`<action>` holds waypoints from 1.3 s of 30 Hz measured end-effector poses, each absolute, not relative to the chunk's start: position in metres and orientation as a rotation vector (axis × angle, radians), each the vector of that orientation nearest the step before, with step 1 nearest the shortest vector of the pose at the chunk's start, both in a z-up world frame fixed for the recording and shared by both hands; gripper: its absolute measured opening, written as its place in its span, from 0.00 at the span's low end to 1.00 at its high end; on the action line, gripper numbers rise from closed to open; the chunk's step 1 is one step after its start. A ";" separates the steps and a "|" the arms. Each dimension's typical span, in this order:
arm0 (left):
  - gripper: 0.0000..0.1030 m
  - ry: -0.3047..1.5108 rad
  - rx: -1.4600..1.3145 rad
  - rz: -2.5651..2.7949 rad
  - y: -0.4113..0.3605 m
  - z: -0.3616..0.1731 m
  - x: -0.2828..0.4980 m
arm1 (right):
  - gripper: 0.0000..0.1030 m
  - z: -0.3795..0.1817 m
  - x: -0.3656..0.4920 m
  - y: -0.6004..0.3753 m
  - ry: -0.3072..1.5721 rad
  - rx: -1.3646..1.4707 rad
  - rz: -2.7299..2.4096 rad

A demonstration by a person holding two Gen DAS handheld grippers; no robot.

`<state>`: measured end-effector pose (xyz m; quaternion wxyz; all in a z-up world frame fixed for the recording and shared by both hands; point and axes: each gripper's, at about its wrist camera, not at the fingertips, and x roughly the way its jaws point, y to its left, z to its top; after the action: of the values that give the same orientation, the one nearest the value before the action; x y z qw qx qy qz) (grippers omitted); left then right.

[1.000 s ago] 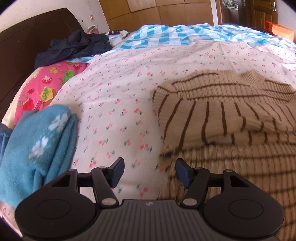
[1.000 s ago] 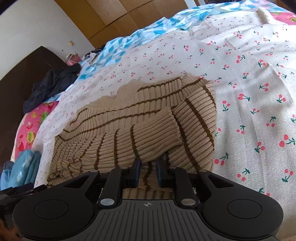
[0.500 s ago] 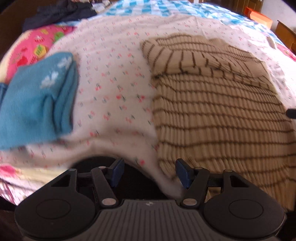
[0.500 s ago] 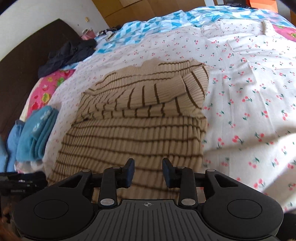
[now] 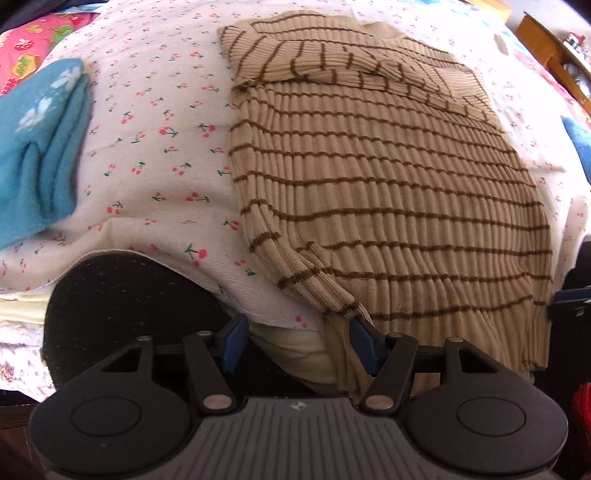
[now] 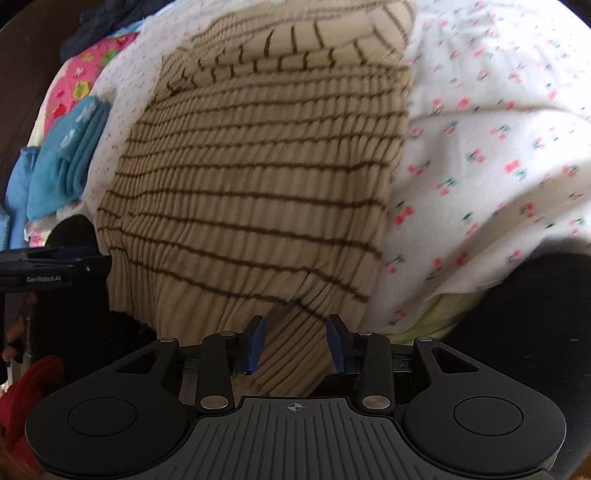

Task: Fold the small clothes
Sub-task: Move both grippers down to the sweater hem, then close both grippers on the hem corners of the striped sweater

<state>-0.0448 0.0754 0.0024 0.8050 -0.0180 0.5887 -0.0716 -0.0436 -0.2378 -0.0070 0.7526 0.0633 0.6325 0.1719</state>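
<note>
A beige sweater with thin brown stripes (image 5: pixel 388 177) lies flat on the cherry-print bedsheet (image 5: pixel 155 155), sleeves folded across its top, hem hanging over the bed's near edge. My left gripper (image 5: pixel 295 343) is open at the hem's left corner; the right pad touches the cloth. In the right wrist view the sweater (image 6: pixel 258 177) fills the middle, and my right gripper (image 6: pixel 295 343) is open with the hem's right corner hanging between its pads. The left gripper also shows in the right wrist view (image 6: pixel 48 273).
A folded blue garment with white flowers (image 5: pixel 40 147) lies left of the sweater, also seen from the right wrist (image 6: pixel 70 158). A pink patterned pillow (image 6: pixel 81 77) and dark clothes (image 6: pixel 96 26) lie at the head of the bed. Dark floor lies below the bed edge.
Both grippers pulled back from the folded sleeves down to the sweater's hem at the bed edge. The right gripper opened from nearly shut.
</note>
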 end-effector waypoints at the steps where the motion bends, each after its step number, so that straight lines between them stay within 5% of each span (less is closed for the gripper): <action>1: 0.64 1.264 -0.040 -0.156 0.076 0.003 -0.046 | 0.36 -0.010 -0.044 -0.235 1.401 0.117 0.366; 20: 0.64 1.319 -0.090 -0.128 0.071 0.005 -0.057 | 0.37 -0.021 -0.048 -0.244 1.450 0.083 0.284; 24: 0.34 1.366 -0.150 -0.150 0.068 -0.011 -0.047 | 0.36 -0.029 -0.048 -0.249 1.450 0.136 0.298; 26: 0.23 1.403 -0.199 -0.146 0.072 -0.016 -0.047 | 0.21 -0.030 -0.049 -0.254 1.445 0.200 0.314; 29: 0.17 1.365 -0.235 -0.144 0.080 -0.009 -0.052 | 0.08 -0.029 -0.053 -0.270 1.396 0.373 0.338; 39: 0.14 1.093 -0.517 -0.180 0.106 0.036 -0.049 | 0.02 0.020 -0.056 -0.309 1.010 0.641 0.354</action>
<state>-0.0488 0.1056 0.0355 0.8189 -0.2426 0.5133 -0.0844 -0.0558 -0.3086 0.0204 0.8117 0.3000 0.4730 0.1656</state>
